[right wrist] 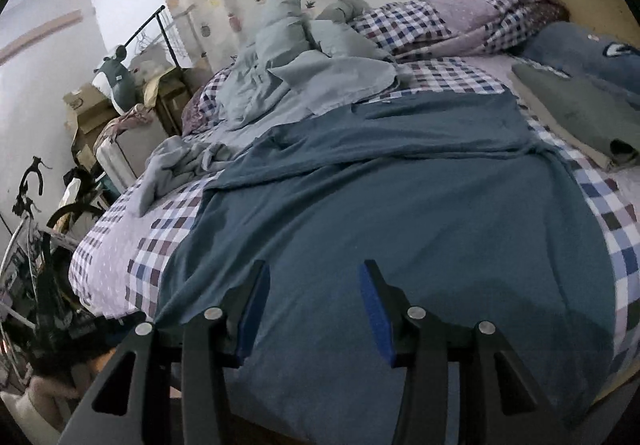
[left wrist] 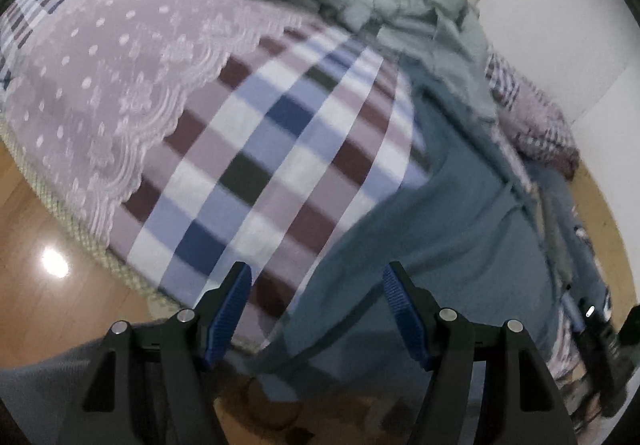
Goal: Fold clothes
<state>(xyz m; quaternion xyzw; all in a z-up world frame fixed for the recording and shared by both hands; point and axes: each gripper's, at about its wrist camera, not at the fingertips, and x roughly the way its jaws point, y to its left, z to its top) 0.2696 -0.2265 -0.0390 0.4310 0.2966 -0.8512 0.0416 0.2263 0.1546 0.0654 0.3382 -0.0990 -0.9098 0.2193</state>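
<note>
A big blue garment (right wrist: 400, 197) lies spread flat on the checked bed (right wrist: 612, 237), so the folding looks just about to start. Both the left tongs (left wrist: 316, 277) and the right tongs (right wrist: 314, 277) are wide apart and hold nothing; next, each likely needs to pinch a near edge. The hem by the tongs is hidden, and the left view is blurry.
</note>
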